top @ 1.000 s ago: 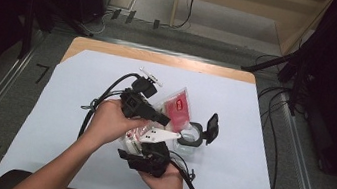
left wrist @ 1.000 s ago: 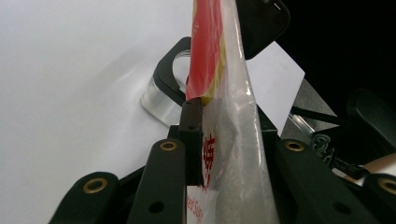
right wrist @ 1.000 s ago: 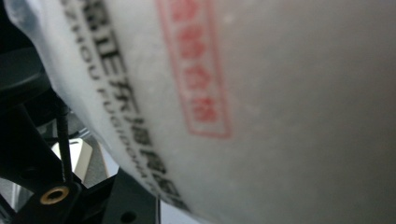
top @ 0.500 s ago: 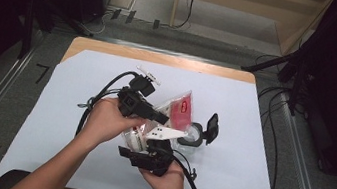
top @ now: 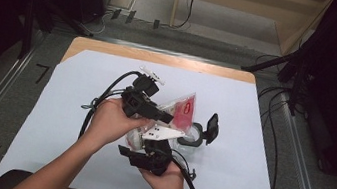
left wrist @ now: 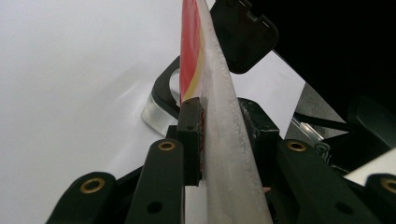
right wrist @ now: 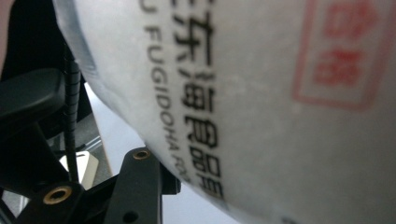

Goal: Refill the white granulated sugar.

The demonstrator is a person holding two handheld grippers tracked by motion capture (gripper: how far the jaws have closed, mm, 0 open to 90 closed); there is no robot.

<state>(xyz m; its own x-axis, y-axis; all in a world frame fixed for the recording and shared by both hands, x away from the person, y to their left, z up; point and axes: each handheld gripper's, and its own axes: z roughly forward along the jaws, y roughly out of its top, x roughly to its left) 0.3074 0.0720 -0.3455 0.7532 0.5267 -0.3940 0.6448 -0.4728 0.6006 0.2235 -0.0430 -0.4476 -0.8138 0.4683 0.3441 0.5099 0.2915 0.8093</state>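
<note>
one translucent plastic packet with a red label is held above the white-covered table, near its middle. the left gripper has its jaws clamped on the packet's edge. the right gripper is below it; i cannot tell how its jaws stand. one round clear container with an open black lid sits just beside them.
</note>
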